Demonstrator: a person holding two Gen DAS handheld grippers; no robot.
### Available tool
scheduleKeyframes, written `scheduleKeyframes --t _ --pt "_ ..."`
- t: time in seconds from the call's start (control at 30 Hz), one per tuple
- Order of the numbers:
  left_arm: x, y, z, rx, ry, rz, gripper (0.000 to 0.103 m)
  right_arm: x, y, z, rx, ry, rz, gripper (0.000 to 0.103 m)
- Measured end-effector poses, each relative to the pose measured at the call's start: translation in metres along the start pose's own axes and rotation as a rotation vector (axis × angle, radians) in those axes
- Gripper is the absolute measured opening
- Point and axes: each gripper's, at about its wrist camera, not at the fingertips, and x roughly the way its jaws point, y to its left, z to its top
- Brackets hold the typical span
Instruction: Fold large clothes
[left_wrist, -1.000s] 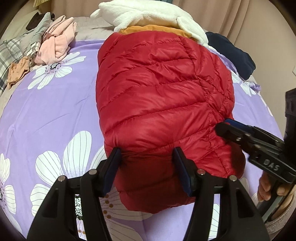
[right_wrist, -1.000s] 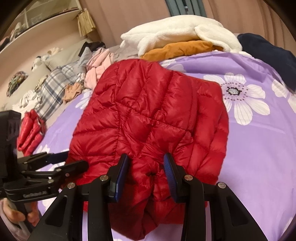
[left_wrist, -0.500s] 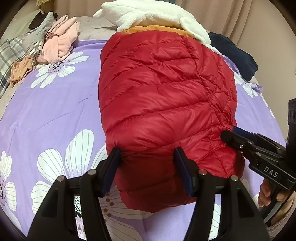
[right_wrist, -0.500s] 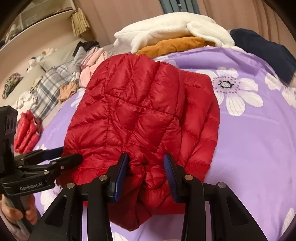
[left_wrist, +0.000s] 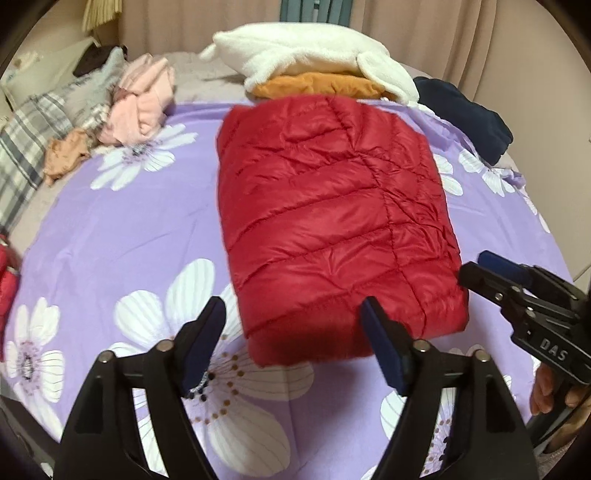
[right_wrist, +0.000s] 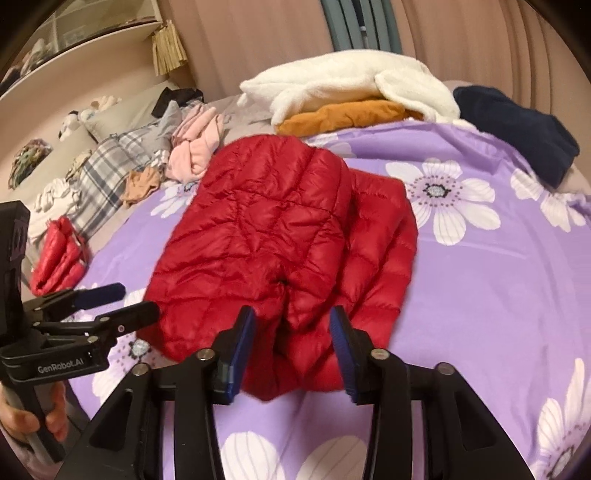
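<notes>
- Opening over the near edge of the red quilted down jacket (left_wrist: 332, 206), the left gripper (left_wrist: 295, 343) had its jaws spreading wide, pads clear of the cloth; only the jacket's near hem showed in the gap, untouched.
- Right gripper (right_wrist: 291, 350): jaws also opening, blue pads standing apart on either side of a bunched near fold of the jacket, not pressing it as far as the right wrist view showed.
- Jacket lay folded into a compact rectangle in the middle of the purple flower-print bedsheet (left_wrist: 122, 229), long side running near to far. Judged the fold to be set down and both tools letting go so the bundle could rest on its own.
- From the right wrist view, the right side of the jacket showed a lower layer sticking out past the top layer, so the fold looked slightly uneven there; puffy filling likely to spring back if left unpressed.
- Far edge of the jacket sat just beside the stack of white fleece garment (left_wrist: 314, 51) over orange folded garment (left_wrist: 321, 86), probably the finished pile; a place beside it seemed the reason for the jacket's spot.
- Loose pink garment (left_wrist: 144, 99) and plaid cloth (left_wrist: 26, 147) lay heaped at far left, seemingly unfolded work.
- Dark navy garment (left_wrist: 465, 114) at far right, small red bundle (right_wrist: 59, 254) at the left edge.
- A hand (right_wrist: 22, 424) gripped the left tool's handle.
</notes>
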Motion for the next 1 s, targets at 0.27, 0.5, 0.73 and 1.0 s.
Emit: scheduleKeyframes --t 0.27,0.5,0.73,1.0 --pt "-0.041 0.006 -0.011 -0.017 -0.055 0.040 0.095 -0.039 0.009 -0.006 0.000 -0.042 -0.026 0.074" --pt "-0.068 0.007 -0.021 -0.045 -0.094 0.036 0.102 -0.063 0.013 -0.009 0.009 -0.066 -0.033 0.082" --pt "-0.086 0.007 -0.027 -0.079 -0.118 0.051 0.103 -0.078 0.018 -0.013 0.024 -0.089 -0.020 0.094" --pt "-0.105 0.011 -0.029 -0.111 -0.146 0.081 0.103 -0.092 0.020 -0.016 0.030 -0.114 -0.042 0.102"
